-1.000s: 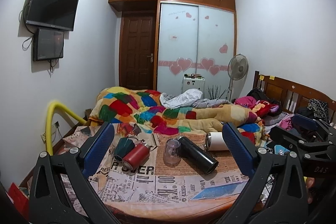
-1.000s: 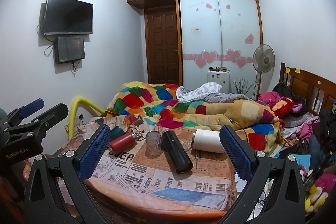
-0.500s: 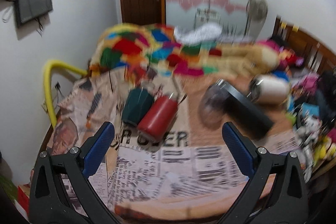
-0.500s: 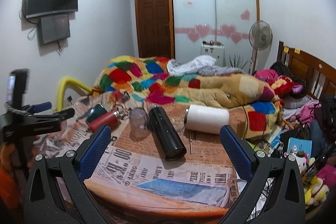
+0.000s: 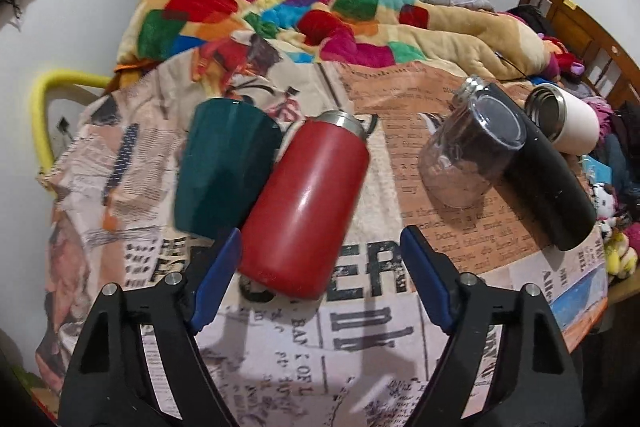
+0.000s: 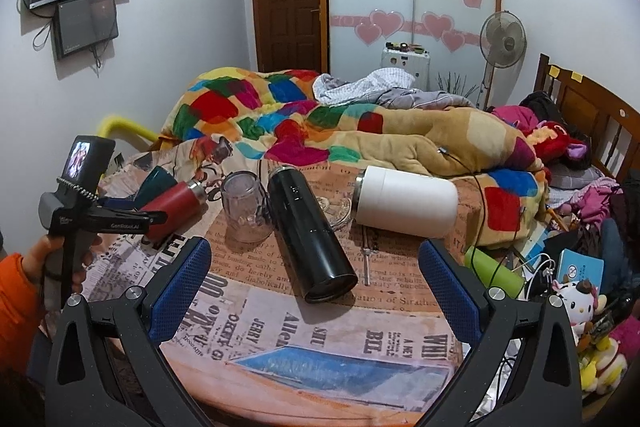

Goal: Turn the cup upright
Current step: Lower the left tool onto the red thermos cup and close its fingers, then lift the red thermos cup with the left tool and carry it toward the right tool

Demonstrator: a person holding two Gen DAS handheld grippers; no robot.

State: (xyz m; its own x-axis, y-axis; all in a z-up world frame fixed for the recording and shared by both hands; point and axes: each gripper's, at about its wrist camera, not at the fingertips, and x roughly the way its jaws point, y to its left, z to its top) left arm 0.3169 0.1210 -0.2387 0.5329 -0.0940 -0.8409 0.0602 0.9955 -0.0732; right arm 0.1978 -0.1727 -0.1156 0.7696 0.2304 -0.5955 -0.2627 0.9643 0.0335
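A red flask [image 5: 306, 203] lies on its side on the newspaper-covered table [image 5: 280, 355], base toward me, beside a dark green cup [image 5: 224, 167] also on its side. My left gripper [image 5: 320, 279] is open, its fingertips on either side of the red flask's base, not touching. A clear glass [image 5: 468, 155] stands upside down against a lying black flask [image 5: 544, 179]; a white flask [image 5: 568, 121] lies behind. My right gripper [image 6: 316, 291] is open and empty above the table's front, short of the black flask [image 6: 310, 231]. The left gripper [image 6: 120, 217] shows there near the red flask [image 6: 172, 205].
A bed with a colourful quilt [image 6: 320, 123] lies right behind the table. A yellow pipe [image 5: 44, 107] curves at the left edge. Toys, cables and a green bottle [image 6: 492, 269] crowd the right side. A fan [image 6: 502, 41] and wardrobe stand at the back.
My left gripper has dropped and moved forward to the left, closing in on the red flask. My right gripper has tilted down a little and come slightly closer to the table.
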